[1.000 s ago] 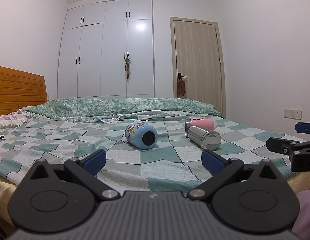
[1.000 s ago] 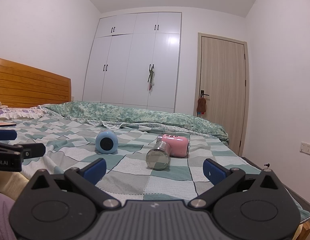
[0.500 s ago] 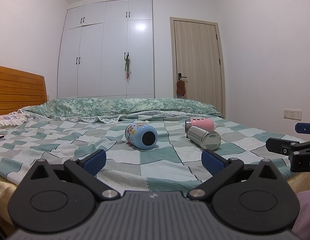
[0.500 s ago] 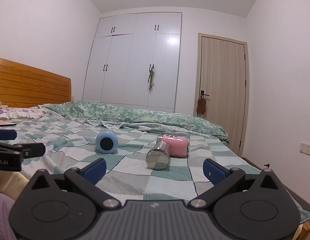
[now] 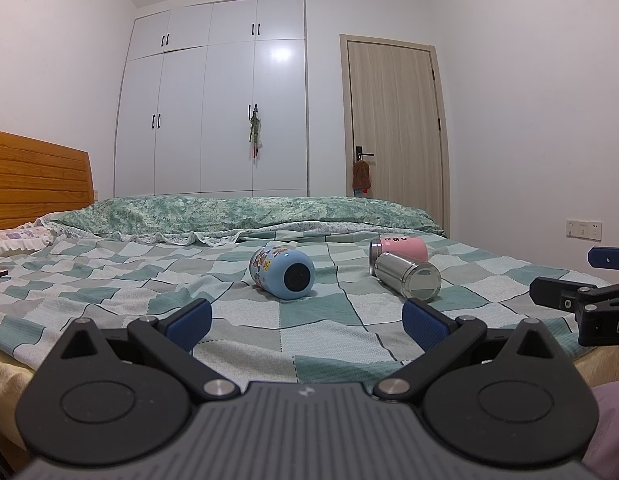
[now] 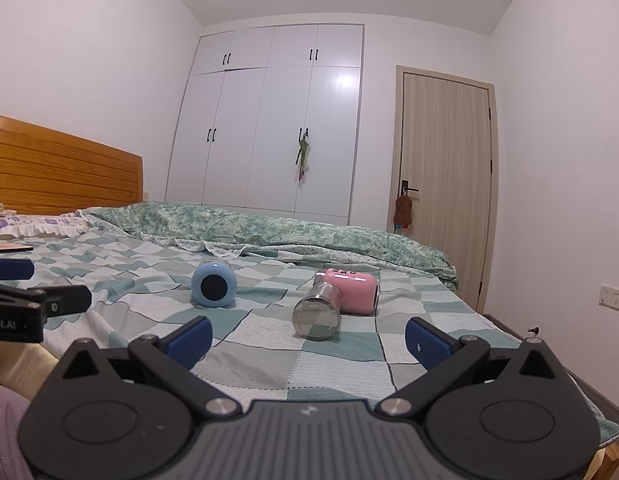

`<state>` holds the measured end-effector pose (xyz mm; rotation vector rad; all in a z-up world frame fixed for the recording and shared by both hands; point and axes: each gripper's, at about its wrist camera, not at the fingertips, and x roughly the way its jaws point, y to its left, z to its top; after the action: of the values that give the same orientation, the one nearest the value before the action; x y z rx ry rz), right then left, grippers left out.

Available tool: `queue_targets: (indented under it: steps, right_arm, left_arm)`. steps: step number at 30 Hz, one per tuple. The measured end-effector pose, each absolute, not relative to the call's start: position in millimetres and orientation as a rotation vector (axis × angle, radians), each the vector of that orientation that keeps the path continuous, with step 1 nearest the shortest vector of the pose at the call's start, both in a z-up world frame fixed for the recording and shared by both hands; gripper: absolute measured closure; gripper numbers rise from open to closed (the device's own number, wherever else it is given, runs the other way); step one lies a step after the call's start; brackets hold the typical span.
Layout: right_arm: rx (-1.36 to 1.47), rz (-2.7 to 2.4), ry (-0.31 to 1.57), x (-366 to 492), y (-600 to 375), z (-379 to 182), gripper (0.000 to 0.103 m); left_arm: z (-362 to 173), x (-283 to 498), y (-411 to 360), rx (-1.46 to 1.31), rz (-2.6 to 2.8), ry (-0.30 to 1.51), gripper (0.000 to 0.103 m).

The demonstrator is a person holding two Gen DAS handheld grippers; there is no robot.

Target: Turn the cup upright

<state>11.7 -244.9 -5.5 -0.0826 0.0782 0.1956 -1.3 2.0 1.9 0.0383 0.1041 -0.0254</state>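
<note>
— Where are the cups found?
— Three are seen lying on their sides on the checked bedspread (image 5: 317,332), toward the middle of the bed: a blue cup (image 5: 283,274) with its base turned to the cameras, and nearer the foot-side edge a steel cup (image 5: 405,276) touching a pink cup (image 5: 399,248) behind it.
— And the grippers?
— The left gripper (image 5: 305,322) is held at the near edge, fingers spread wide, nothing between them. The right gripper (image 6: 307,338) is likewise spread apart and empty. A white wardrobe (image 5: 213,100) and a wooden door (image 5: 393,128) are seen beyond.
</note>
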Motion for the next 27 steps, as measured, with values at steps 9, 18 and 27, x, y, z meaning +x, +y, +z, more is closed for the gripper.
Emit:
queue_targets:
  steps: [9,18,27]
  right_arm:
    - [-0.084,0.264,0.139,40.2,-232.8,8.2,0.0]
    - [-0.107,0.36,0.174,102.9,-192.6,36.6,0.0]
    - [-0.111,0.426,0.243,187.0,-143.3,61.7,0.0]
  left_arm:
    - [22.8,15.3,18.1,-0.008,-0.027,0.105,0.0]
    - [45.8,69.9,52.8,-0.025,0.009,0.126,0.0]
    - [58.3,140.3,100.3,-0.035,0.046,0.159,0.0]
